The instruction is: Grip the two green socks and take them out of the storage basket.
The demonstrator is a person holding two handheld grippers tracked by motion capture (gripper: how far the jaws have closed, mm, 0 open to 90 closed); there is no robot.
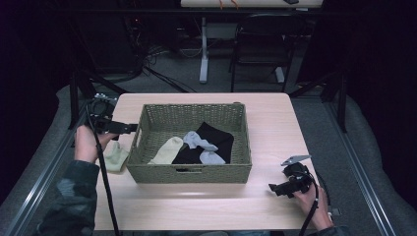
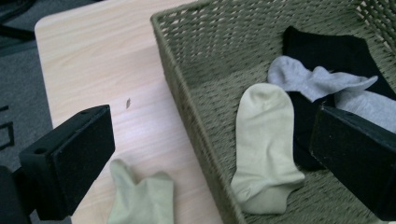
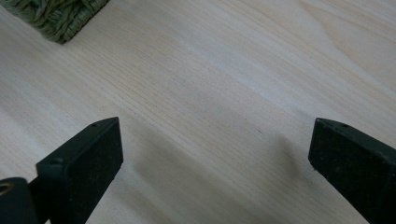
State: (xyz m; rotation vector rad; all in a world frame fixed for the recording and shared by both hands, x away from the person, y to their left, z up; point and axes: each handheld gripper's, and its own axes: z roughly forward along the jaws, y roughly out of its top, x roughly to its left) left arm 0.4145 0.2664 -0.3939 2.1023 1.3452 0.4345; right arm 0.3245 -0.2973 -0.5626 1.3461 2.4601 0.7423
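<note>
Left gripper (image 1: 129, 128) raised, fingers apart; right gripper (image 1: 273, 188) low, fingers apart.

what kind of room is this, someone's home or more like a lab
More likely a lab or recording workspace: a bare wooden table in a dark room, tangled cables on the floor behind, and a folding chair by another desk.

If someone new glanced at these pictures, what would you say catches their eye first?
Most striking is the woven basket in the middle of the table, with a pale yellow sock, grey socks and black socks lying inside. A second pale yellow sock lies outside on the table by the basket's left wall, below the open left gripper.
</note>
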